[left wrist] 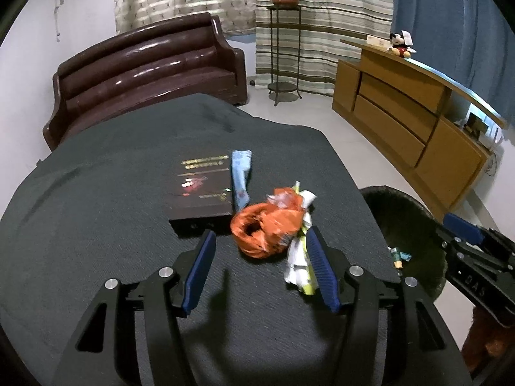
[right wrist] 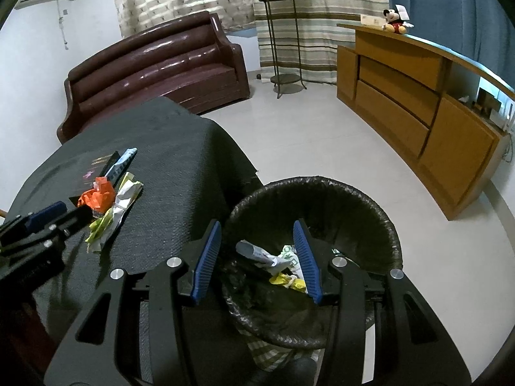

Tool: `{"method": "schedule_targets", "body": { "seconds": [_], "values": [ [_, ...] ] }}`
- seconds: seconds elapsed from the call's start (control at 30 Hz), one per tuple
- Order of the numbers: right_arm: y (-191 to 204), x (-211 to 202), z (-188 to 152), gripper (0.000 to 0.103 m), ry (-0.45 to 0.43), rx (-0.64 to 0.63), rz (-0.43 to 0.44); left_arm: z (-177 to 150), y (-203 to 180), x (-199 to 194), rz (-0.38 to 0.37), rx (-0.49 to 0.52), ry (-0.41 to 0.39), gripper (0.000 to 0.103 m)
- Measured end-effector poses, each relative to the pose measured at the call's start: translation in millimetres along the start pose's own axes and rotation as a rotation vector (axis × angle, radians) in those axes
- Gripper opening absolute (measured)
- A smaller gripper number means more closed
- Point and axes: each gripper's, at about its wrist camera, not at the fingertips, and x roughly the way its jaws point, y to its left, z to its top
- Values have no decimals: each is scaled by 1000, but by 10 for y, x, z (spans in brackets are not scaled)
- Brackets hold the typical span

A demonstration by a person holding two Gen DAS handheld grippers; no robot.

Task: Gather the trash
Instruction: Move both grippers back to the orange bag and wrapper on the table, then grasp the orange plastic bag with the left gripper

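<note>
Two grippers in play, both spread wide and holding nothing. Landmark: the desk [left wrist: 96,225], draped in dark, finely ribbed cloth.

Bin [right wrist: 370,212], round, lined with a crinkled black bag, stands on the floor just off the desk's right edge; crumpled paper and a yellow scrap [right wrist: 286,281] already lie inside. Right gripper [right wrist: 257,254] hangs over the bin mouth, jaws apart, empty.

Left gripper [left wrist: 260,268] sits low over the desk's near part. Orange plastic wrapper [left wrist: 267,228], crumpled into a soft glossy ball, lies between its blue ribbed pads, nearer the right one. White-and-yellow paper wrapper [left wrist: 299,267], creased and flat, touches the right pad and the orange ball.

Judgement: step in hand is grasping the orange wrapper. Advance a little so the ball lies deep between the pads, then close firmly; thin film will collapse and may slip. The paper wrapper may be caught along.

Dark flat box [left wrist: 199,193] and blue sachet [left wrist: 241,177] lie behind; leave undisturbed.
</note>
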Motion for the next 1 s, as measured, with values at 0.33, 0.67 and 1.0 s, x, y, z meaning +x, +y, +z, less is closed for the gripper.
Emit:
{"method": "schedule_targets", "body": {
  "seconds": [0.33, 0.67, 1.0],
  "values": [
    [-13, 100, 6, 46, 20, 5, 9, 97, 6, 187, -20, 29, 25, 57],
    [-28, 166, -1, 46, 34, 10, 4, 84, -19, 261, -62, 40, 44, 48],
    [-21, 196, -18, 46, 41, 7, 2, 27, 38, 121, -80, 44, 10, 46]
  ]
}}
